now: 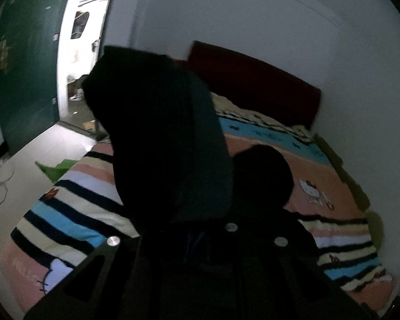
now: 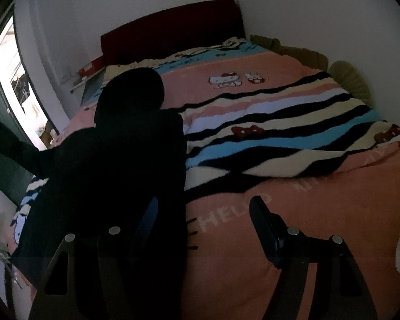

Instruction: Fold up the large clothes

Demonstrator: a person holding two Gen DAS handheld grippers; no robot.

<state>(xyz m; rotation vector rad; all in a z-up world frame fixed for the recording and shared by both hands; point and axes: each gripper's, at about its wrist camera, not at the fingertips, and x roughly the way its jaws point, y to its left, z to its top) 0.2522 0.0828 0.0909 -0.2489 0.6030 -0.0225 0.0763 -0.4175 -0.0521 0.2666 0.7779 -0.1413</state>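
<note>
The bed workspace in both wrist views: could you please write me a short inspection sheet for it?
Surface: bed with striped cartoon-cat blanket; dark red headboard.
Job's things: black hooded garment spread on the bed's left part, one sleeve lifted.
Clutter: green scrap on the floor.
Grippers: left tool shut on the sleeve; right tool open at the garment's edge.
Cables: thin cord on the floor.
Surroundings: white walls, green door, bright doorway.
</note>
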